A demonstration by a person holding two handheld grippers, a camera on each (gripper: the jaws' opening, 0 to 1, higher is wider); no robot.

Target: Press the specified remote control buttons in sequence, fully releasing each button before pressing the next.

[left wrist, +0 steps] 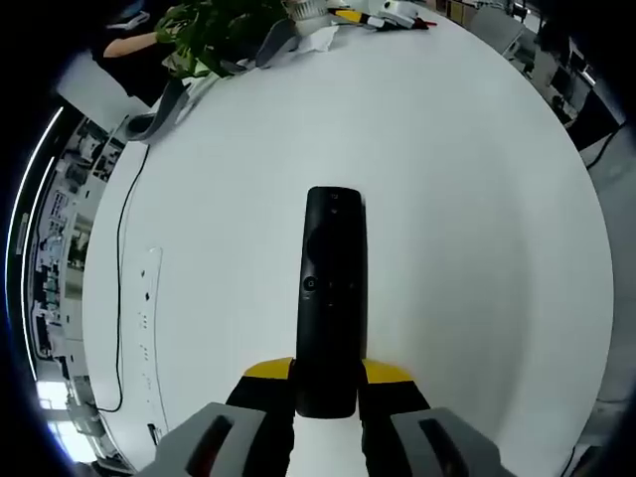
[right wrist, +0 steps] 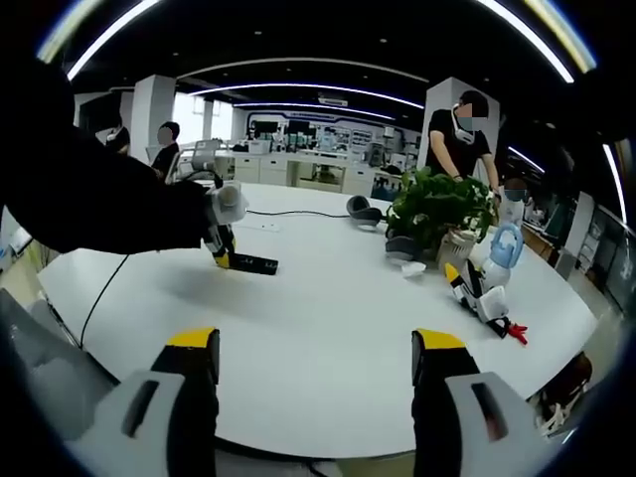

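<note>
white table [left wrist: 477, 199], remote control [left wrist: 332, 298] between left gripper [left wrist: 328, 383] jaws

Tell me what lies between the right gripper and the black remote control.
Only bare white table, in the right gripper view, up to the slim black remote control held by the left gripper.

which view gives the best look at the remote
The left gripper view: the remote lies lengthwise up the frame, close, its buttons facing the camera, its near end between the left gripper fingers. In the right gripper view it is small and far away on the white table.
</note>
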